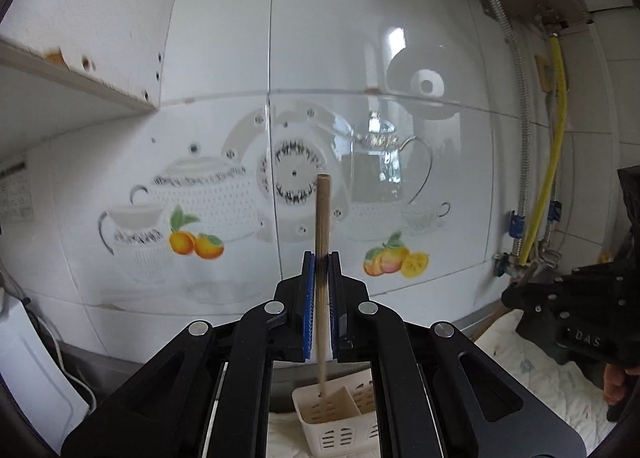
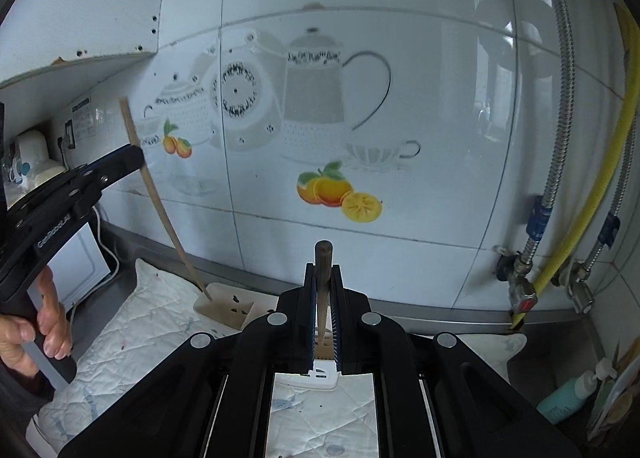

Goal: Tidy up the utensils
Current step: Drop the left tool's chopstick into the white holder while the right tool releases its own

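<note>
My left gripper is shut on the handle of a long wooden slotted spatula, which stands nearly upright. Its blade hangs low over a white slotted utensil caddy; whether it is inside, I cannot tell. In the right wrist view the same spatula slants down from the left gripper to the cloth. My right gripper is shut on a darker wooden utensil handle. The jaws mostly hide its lower end, just above the caddy. From the left wrist camera, the right gripper shows at the right edge.
A white quilted cloth covers the steel counter. The tiled wall with teapot and fruit decals is close ahead. Metal pipes, valves and a yellow hose run down the right. A white appliance stands left, a teal bottle right.
</note>
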